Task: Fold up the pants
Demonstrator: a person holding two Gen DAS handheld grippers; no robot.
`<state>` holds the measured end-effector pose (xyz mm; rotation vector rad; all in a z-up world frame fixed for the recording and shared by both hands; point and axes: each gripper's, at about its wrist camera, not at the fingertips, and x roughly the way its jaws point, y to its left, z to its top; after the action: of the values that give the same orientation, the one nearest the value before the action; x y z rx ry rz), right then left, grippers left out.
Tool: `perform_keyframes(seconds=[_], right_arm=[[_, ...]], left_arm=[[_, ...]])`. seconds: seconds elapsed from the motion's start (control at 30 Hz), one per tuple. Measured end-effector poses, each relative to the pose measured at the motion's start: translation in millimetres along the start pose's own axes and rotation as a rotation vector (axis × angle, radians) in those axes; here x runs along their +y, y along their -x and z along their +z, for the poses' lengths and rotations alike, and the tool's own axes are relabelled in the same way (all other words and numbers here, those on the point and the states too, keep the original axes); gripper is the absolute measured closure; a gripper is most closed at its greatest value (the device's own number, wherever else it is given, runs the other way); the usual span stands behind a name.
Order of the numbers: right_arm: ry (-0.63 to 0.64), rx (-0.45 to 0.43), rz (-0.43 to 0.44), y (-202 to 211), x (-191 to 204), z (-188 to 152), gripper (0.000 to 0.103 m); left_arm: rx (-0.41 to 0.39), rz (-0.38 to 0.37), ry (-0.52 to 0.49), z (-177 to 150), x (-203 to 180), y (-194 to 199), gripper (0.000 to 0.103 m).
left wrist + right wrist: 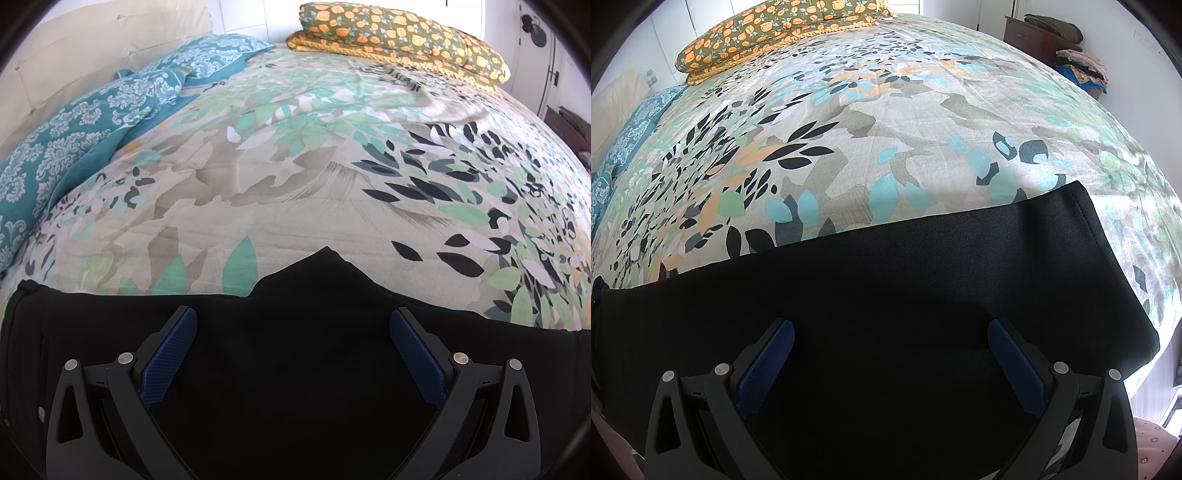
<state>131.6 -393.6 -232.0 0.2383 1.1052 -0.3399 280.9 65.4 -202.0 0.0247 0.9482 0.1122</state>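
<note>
Black pants (886, 295) on leaf-print bedspread (886, 129)

The left gripper (293, 325) hangs over the black pants (295, 369), its blue-padded fingers (173, 354) spread wide apart with dark cloth between them. The pants lie across the near edge of a leaf-print bedspread (295, 177), one point of fabric peaking up at centre. Teal patterned pillows (92, 122) sit far left; a folded orange-flowered quilt (399, 33) lies far right.

L+R wrist cams: low, close, fwd over bed (295, 206) | shared: pants (886, 295)
</note>
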Motion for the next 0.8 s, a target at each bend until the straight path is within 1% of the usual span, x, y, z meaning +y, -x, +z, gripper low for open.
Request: perform_keyframes(seconds=[0.8], right_arm=[[-0.003,-0.008,-0.004,-0.1,-0.2,0.3,0.000]], left_arm=[[0.000,0.000,0.000,-0.2,0.1,0.2,0.000]])
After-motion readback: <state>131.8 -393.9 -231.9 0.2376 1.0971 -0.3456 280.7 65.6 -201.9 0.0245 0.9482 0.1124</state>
